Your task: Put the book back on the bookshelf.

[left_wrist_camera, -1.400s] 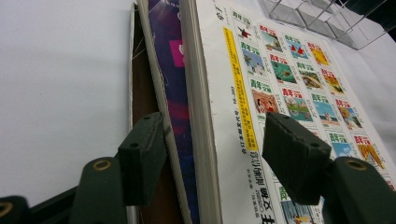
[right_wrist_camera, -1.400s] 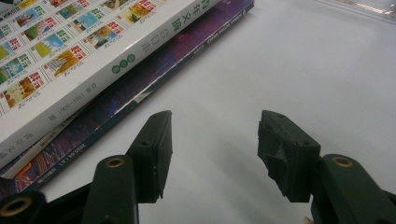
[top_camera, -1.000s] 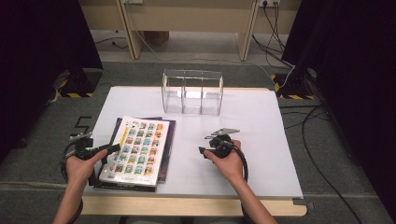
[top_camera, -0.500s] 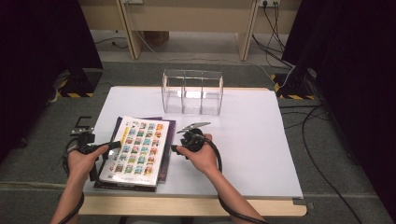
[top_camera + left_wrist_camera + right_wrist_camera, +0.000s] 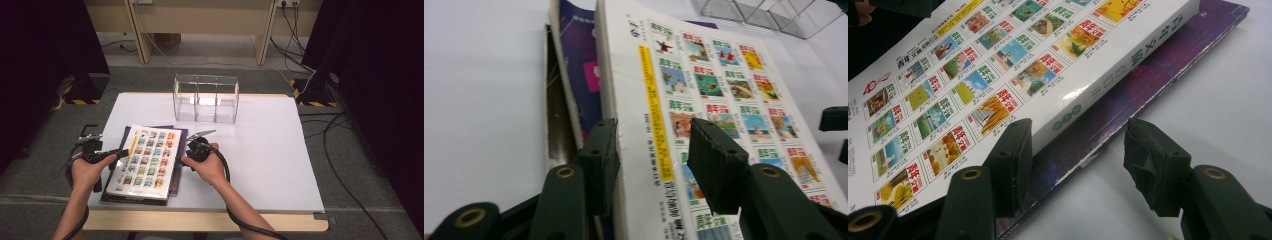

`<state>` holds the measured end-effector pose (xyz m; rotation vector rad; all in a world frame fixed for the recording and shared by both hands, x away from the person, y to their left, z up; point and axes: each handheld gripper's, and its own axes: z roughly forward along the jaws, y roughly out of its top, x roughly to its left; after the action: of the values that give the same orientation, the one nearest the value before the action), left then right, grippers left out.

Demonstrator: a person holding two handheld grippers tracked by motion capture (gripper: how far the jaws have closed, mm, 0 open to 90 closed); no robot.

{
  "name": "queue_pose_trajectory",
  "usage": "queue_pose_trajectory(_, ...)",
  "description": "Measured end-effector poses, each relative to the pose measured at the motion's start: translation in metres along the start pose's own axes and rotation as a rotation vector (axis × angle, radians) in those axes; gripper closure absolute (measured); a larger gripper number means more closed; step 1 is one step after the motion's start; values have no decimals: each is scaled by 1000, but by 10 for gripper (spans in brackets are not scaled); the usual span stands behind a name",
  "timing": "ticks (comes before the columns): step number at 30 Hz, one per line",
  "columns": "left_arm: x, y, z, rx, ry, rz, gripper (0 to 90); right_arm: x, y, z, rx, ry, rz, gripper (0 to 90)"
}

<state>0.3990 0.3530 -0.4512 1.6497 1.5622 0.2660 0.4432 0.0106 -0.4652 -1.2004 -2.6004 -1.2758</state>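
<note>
The white-covered book (image 5: 146,160) tops a stack on the table (image 5: 260,150), its long axis running away from the person. It lies between both claws: left claw (image 5: 651,155) open astride its near edge, right claw (image 5: 1075,165) open at its spine, equally close.

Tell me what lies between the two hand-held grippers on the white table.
The stack of books, a white-covered book printed with small pictures on top of a purple one, lies between the left gripper and right gripper in the high view.
</note>
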Motion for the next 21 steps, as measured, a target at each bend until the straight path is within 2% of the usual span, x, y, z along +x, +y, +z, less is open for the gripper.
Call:
queue_pose_trajectory(2, 2, 3, 6, 29, 15, -8, 537, -1, 1, -1, 4, -2, 2, 453)
queue_pose_trajectory(3, 2, 3, 6, 29, 15, -8, 537, -1, 1, -1, 4, -2, 2, 453)
queue_pose_trajectory(4, 5, 4, 10, 42, 4, -29, 537, -1, 1, -1, 1, -2, 1, 453)
queue_pose_trajectory(7, 8, 2, 14, 72, 14, -40, 536, -1, 1, -2, -1, 2, 0, 452)
queue_pose_trajectory(11, 10, -1, 17, 71, -11, -72, 525, -2, 2, -2, 0, 5, 2, 452)
queue_pose_trajectory(14, 11, -1, 16, 68, -16, -100, 578, -4, 4, 0, -1, 6, 4, 451)
queue_pose_trajectory(16, 10, -3, 15, 65, -14, -105, 583, -5, 5, 0, 0, 6, 8, 450)
queue_pose_trajectory(21, 3, -8, 15, 88, -55, -107, 607, -16, 12, 6, 13, 10, 46, 446)
